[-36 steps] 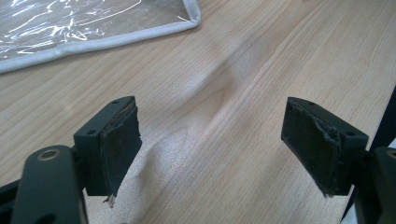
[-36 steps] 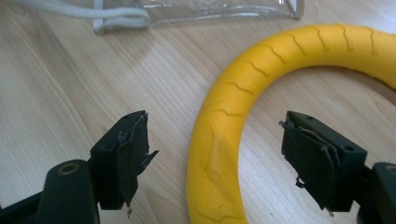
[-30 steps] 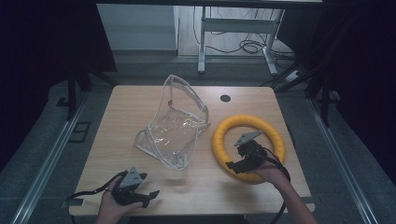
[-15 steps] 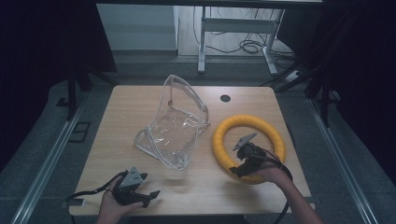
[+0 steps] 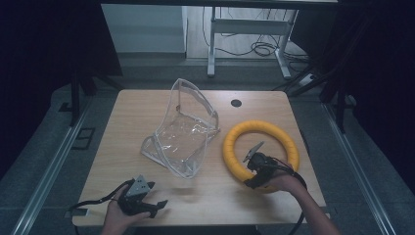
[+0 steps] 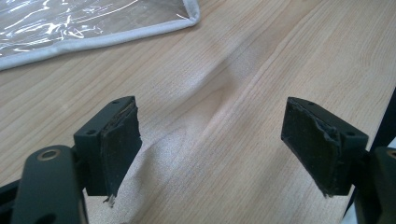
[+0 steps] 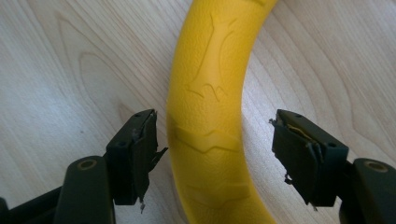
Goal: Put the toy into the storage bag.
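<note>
Yellow textured foam ring [image 5: 261, 149] lies flat on the right half of the pale wooden table [image 5: 147, 110], just right of the clear plastic zip pouch [image 5: 181, 132]. On the left, the left gripper [image 5: 155, 205] rests near the front edge with jaws spread wide over bare wood, holding nothing. On the right, the right gripper [image 7: 212, 154] straddles the ring's near arc; its pads [image 7: 140, 149] stand clear on both sides, so nothing is gripped yet. The jaws have just been closing around the ring. Risk: the rounded, springy tube could squirt sideways or roll if the pads bite off-centre. Against the earlier high view, this gripper sits lower over the ring.
</note>
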The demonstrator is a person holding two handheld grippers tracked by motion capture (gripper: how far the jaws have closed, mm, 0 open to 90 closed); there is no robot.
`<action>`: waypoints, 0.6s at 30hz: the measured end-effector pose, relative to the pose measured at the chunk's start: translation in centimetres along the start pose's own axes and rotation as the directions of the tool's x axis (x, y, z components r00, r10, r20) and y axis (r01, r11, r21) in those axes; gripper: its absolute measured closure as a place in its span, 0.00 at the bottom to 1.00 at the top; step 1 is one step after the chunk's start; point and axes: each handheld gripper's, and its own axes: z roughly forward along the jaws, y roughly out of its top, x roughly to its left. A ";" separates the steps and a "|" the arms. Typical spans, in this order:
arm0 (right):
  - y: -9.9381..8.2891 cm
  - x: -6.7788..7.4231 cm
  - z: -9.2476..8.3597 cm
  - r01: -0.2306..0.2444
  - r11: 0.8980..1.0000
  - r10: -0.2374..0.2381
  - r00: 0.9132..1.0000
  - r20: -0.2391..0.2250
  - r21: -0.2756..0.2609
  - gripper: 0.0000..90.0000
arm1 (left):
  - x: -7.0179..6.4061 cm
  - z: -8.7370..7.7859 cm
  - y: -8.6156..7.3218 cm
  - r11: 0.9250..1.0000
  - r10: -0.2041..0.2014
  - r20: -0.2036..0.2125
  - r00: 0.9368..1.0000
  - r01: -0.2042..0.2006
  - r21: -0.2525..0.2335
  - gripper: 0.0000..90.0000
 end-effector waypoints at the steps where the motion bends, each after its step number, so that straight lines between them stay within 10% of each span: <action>1: 0.0 0.0 0.2 0.005 1.000 -0.005 1.000 -0.004 0.005 0.36 | 0.0 0.0 0.0 1.000 0.001 -0.001 1.000 -0.001 0.001 0.22; 18: 0.9 0.1 2.2 0.101 0.986 -0.095 0.994 -0.049 0.137 0.52 | 0.1 -0.2 0.0 1.000 0.000 0.000 1.000 0.000 -0.002 0.22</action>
